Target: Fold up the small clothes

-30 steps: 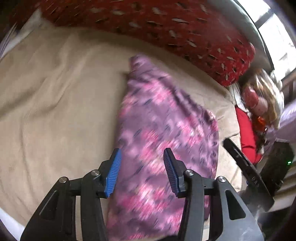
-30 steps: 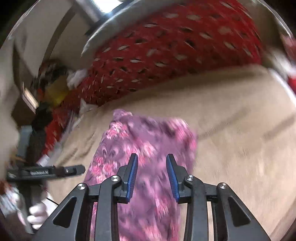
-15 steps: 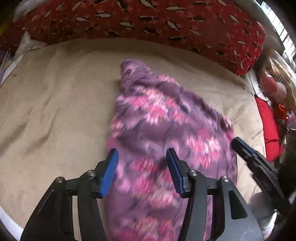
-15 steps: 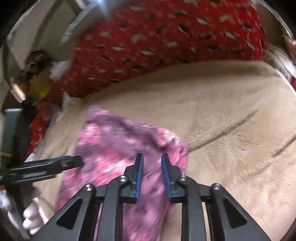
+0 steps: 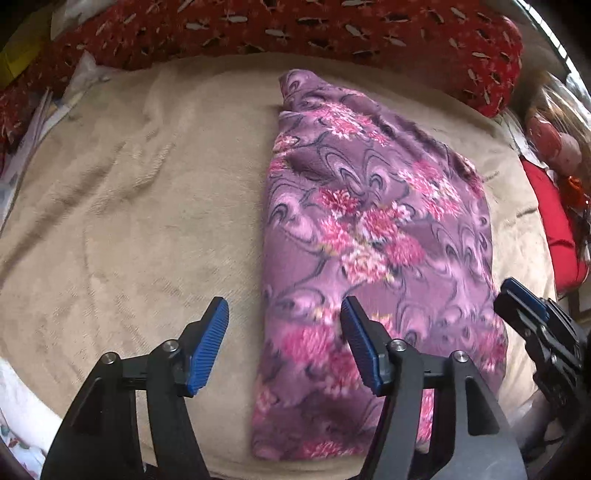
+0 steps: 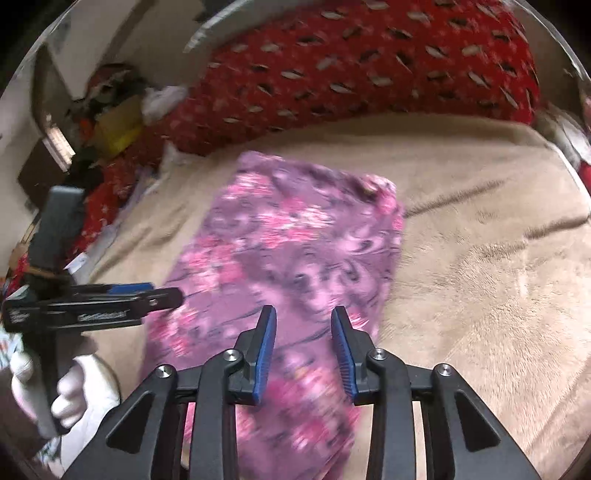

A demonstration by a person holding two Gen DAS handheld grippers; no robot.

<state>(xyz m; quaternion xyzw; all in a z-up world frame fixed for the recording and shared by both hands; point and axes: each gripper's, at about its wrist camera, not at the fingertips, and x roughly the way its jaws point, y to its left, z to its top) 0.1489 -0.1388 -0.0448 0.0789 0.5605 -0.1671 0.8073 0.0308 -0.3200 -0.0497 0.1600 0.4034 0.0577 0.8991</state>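
Since the earlier frames the right gripper (image 6: 303,349) has let its jaws spread again — half a second ago they were nearly pinched together over the cloth, and now a clear gap shows between the blue pads with nothing held in it. Over the same time the left gripper (image 5: 284,343) has kept its jaws wide apart and has drifted a little to the left, so that its left pad now sits over bare blanket and its right pad over the cloth.

The purple floral garment (image 5: 373,236) lies folded into a long, narrow shape on the beige blanket (image 5: 129,206), running from the near edge of the bed up toward the red patterned cushion (image 5: 332,29) at the back. Its left edge is a straight fold; its right side bulges slightly. In the right wrist view the same garment (image 6: 280,251) lies under and ahead of the right gripper, and the left gripper (image 6: 162,295) shows side-on at the garment's left edge, held by a white-gloved hand (image 6: 70,398).

From the left wrist view, the right gripper (image 5: 524,306) sits just beside the garment's right edge, low down — whether it touches the cloth cannot be told.
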